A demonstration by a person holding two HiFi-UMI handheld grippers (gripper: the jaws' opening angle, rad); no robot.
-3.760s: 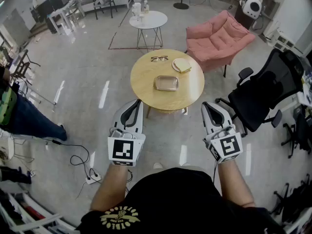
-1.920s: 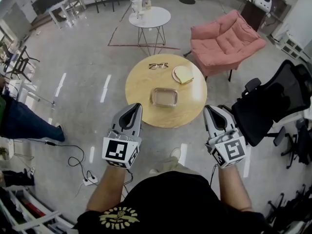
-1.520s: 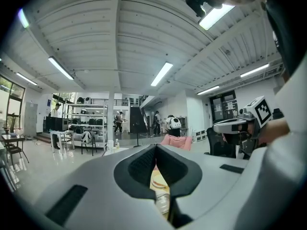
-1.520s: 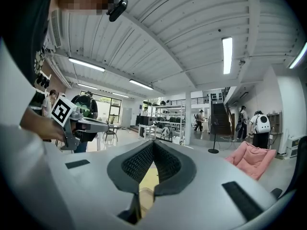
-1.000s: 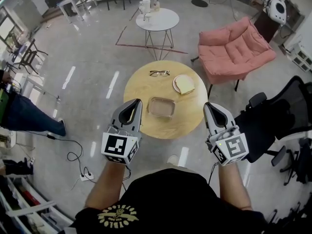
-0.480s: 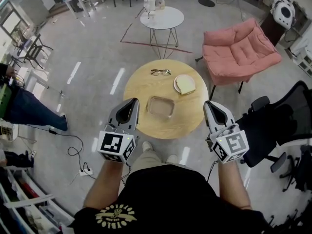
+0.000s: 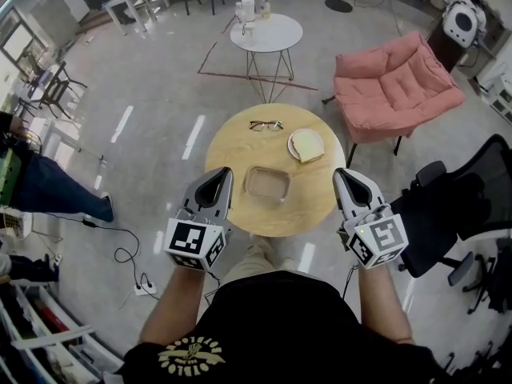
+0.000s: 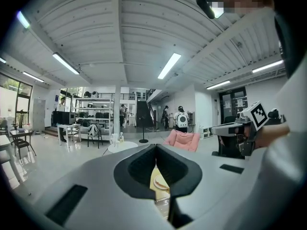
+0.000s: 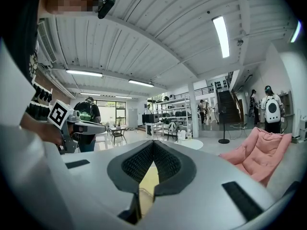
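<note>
A: What has changed in the head view?

B: The person has walked up to the round table (image 7: 232, 154). A few seconds ago it lay well ahead of both grippers. Now its near part sits between them, and the person's leg (image 7: 258, 254) shows just below the near edge.

A: Where are the grippers?

B: The left gripper (image 7: 223, 171) is at the table's left rim and the right gripper (image 7: 339, 172) at its right rim. Both point forward and are level with each other, as before.

A: Do they hold anything?

B: No. In the left gripper view the jaws meet at the tips with nothing caught between them. Through the slot lower down, only the table top and a plate (image 8: 160, 183) show. The right gripper view shows the same: tips together, empty, with bare wood in the slot.

A: What is on the table?

B: A metal tray (image 7: 267, 184) lies between the two grippers, the nearest thing to both but apart from each. Behind it to the right is the plate with bread. Glasses (image 7: 266, 125) lie at the far edge.

A: What does the approach amount to?

B: By the look of it, the tray is now close to both grippers. Neither touches it, and the jaws have not opened.
</note>
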